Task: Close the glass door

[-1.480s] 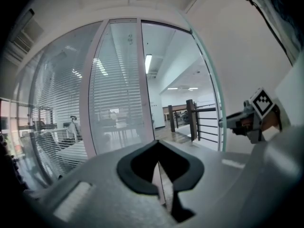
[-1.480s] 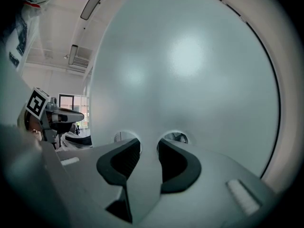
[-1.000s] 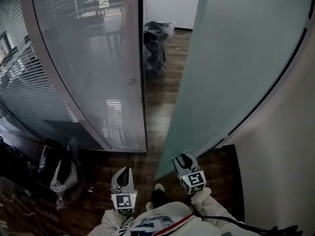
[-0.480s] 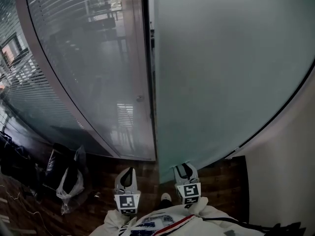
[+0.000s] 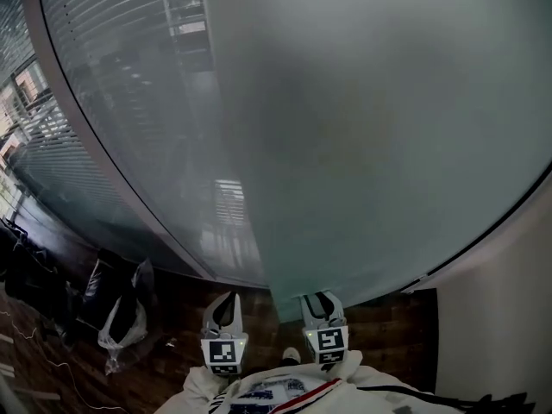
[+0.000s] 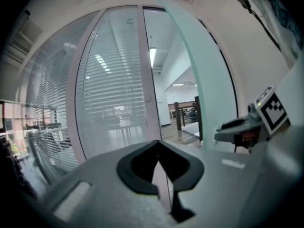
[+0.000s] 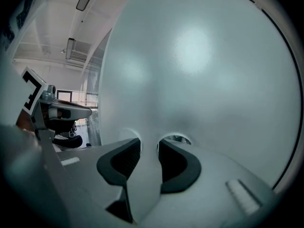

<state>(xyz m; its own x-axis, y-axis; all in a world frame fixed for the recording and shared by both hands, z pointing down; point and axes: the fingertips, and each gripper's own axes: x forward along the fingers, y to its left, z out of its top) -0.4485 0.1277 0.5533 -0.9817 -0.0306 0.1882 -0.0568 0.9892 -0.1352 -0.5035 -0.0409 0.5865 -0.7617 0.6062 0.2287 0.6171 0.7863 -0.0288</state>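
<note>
- The head view shows the frosted glass door (image 5: 371,128) filling most of the picture, and no gap shows beside it.
- The left gripper view shows more. The door (image 6: 209,89) stands at a slant there, and past its edge is a bright room with a table and chairs.
- The right gripper view is almost all door (image 7: 199,70), pale grey-green and cloudy, with soft light spots on it.
- The right gripper (image 7: 148,144) is low on the door, near its free edge. Its black fingers (image 7: 121,163) are apart with nothing between them, and their tips are right at the glass, which mirrors them.
- The left gripper (image 6: 158,144) is just beside the door, off its edge. Its fingers (image 6: 137,167) are together at the tips and hold nothing.
- A glass wall with blinds (image 5: 112,119) runs beside the door's free edge.
- Dark bags (image 5: 116,313) lie on the wood floor (image 5: 172,317), well off from the door, by that wall.
- Each gripper has a cube with a black-and-white square marker.
</note>
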